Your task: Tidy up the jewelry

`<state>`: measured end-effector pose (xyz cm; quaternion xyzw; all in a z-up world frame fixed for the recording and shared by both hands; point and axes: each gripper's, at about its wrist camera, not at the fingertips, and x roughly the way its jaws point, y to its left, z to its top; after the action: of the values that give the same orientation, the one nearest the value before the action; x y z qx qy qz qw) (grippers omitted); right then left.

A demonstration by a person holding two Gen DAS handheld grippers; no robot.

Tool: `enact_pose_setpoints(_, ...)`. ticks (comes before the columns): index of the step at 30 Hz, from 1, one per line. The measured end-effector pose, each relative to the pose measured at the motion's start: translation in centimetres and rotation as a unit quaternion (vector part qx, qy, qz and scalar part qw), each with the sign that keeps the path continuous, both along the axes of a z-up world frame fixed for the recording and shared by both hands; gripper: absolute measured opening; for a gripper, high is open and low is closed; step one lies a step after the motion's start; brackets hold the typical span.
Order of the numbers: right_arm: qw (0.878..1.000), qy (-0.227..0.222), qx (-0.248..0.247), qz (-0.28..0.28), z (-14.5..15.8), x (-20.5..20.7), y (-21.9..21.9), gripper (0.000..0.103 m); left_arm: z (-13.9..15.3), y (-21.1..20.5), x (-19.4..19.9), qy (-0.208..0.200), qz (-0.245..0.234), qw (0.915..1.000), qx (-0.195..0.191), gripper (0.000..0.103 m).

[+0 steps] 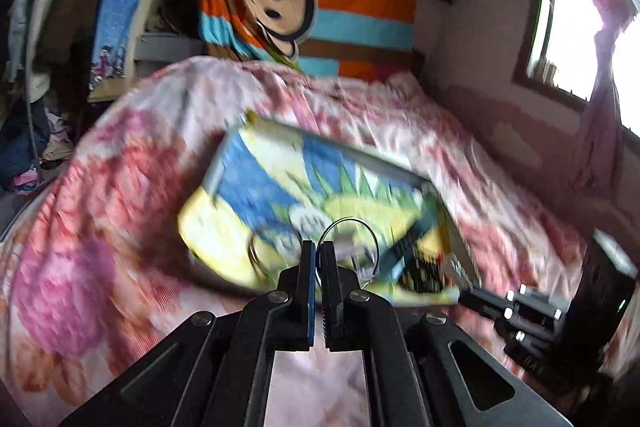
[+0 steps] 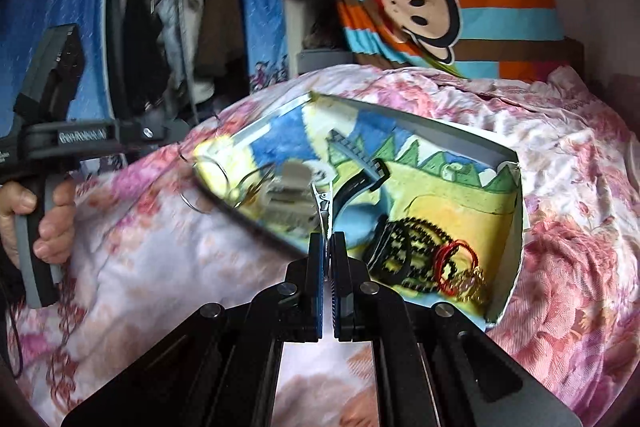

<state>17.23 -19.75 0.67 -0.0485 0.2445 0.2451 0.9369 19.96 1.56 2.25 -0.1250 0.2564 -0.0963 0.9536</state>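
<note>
Only from the right wrist: red bangle [image 2: 456,267] beside black beads [image 2: 420,227].

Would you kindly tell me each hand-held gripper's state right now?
Left hand-held gripper: shut on a thin metal ring.
Right hand-held gripper: shut on a silver hair clip.

Thin shiny metal wire ring [image 1: 347,247]; bright metal clip [image 2: 322,205]; glossy black plastic comb [image 2: 360,183]; beaded black strand [image 2: 416,251]; smooth card tray [image 2: 460,143] lined with printed cloth; soft crumpled floral cloth bedspread [image 2: 560,187]; matt black plastic left gripper [image 1: 316,251].
</note>
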Motion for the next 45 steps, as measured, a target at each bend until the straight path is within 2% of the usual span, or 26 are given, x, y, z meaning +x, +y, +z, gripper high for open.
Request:
enact_pose_setpoints(3, 1.0, -0.008, 0.002, -0.009, -0.7, 1.2, 0.4, 0.003, 0.9, 0.7, 1.0, -0.016, 0.017, 0.9997, 0.003, 0.003)
enact_pose_setpoints(6, 1.0, -0.009, -0.015, -0.004, -1.3, 2.7, 1.4, 0.003, 0.9, 1.2, 2.8, -0.014, 0.034, 0.9993, 0.002, 0.003)
enact_pose_setpoints(10, 0.999, 0.0, -0.042, 0.018, -1.5, 3.9, 2.3, 0.003, -0.4, 0.8, 5.0, 0.002, 0.043, 0.9991, 0.005, 0.003)
enact_pose_setpoints(16, 0.998, 0.034, -0.039, 0.023, -2.3, 5.6, 2.5, 0.003, -3.7, -0.4, 6.7, 0.042, 0.038, 0.9984, 0.01, 0.003)
enact_pose_setpoints(22, 0.997, 0.056, -0.041, 0.024, -3.6, 5.9, 2.6, 0.003, -5.8, -0.8, 7.4, 0.08, 0.032, 0.9962, 0.016, 0.003)
enact_pose_setpoints(25, 0.998, 0.053, -0.041, 0.021, -3.7, 5.9, 2.6, 0.004, -6.2, -1.1, 7.3, 0.091, 0.026, 0.9953, 0.022, 0.003)
enact_pose_setpoints(34, 0.999, 0.044, -0.025, 0.002, -3.5, 5.5, 1.6, 0.006, -5.5, -1.9, 6.1, 0.09, 0.021, 0.9951, 0.034, 0.004)
enact_pose_setpoints(36, 0.999, 0.036, -0.018, -0.005, -3.2, 5.2, 1.3, 0.008, -5.4, -2.0, 6.0, 0.093, 0.021, 0.9946, 0.039, 0.008)
enact_pose_setpoints(37, 0.999, 0.035, -0.014, -0.008, -3.1, 5.1, 1.1, 0.012, -5.2, -2.2, 5.8, 0.094, 0.019, 0.9946, 0.04, 0.01)
enact_pose_setpoints(38, 0.999, 0.034, -0.009, -0.012, -3.0, 4.9, 0.9, 0.016, -5.1, -2.3, 5.5, 0.093, 0.018, 0.9945, 0.043, 0.016)
enact_pose_setpoints(40, 0.999, 0.033, 0.002, -0.021, -2.7, 4.7, 0.3, 0.032, -4.8, -2.6, 5.0, 0.09, 0.018, 0.9947, 0.047, 0.024)
enact_pose_setpoints(41, 0.999, 0.032, 0.011, -0.026, -2.5, 4.6, 0.0, 0.034, -4.6, -2.6, 4.8, 0.088, 0.018, 0.9949, 0.046, 0.029)
enact_pose_setpoints(43, 0.999, 0.028, 0.025, -0.034, -2.1, 4.3, -0.6, 0.037, -4.2, -2.6, 4.2, 0.084, 0.019, 0.9954, 0.042, 0.04)
enact_pose_setpoints(45, 0.998, 0.025, 0.04, -0.047, -1.6, 3.9, -1.2, 0.044, -3.7, -2.5, 3.5, 0.074, 0.025, 0.9963, 0.036, 0.064)
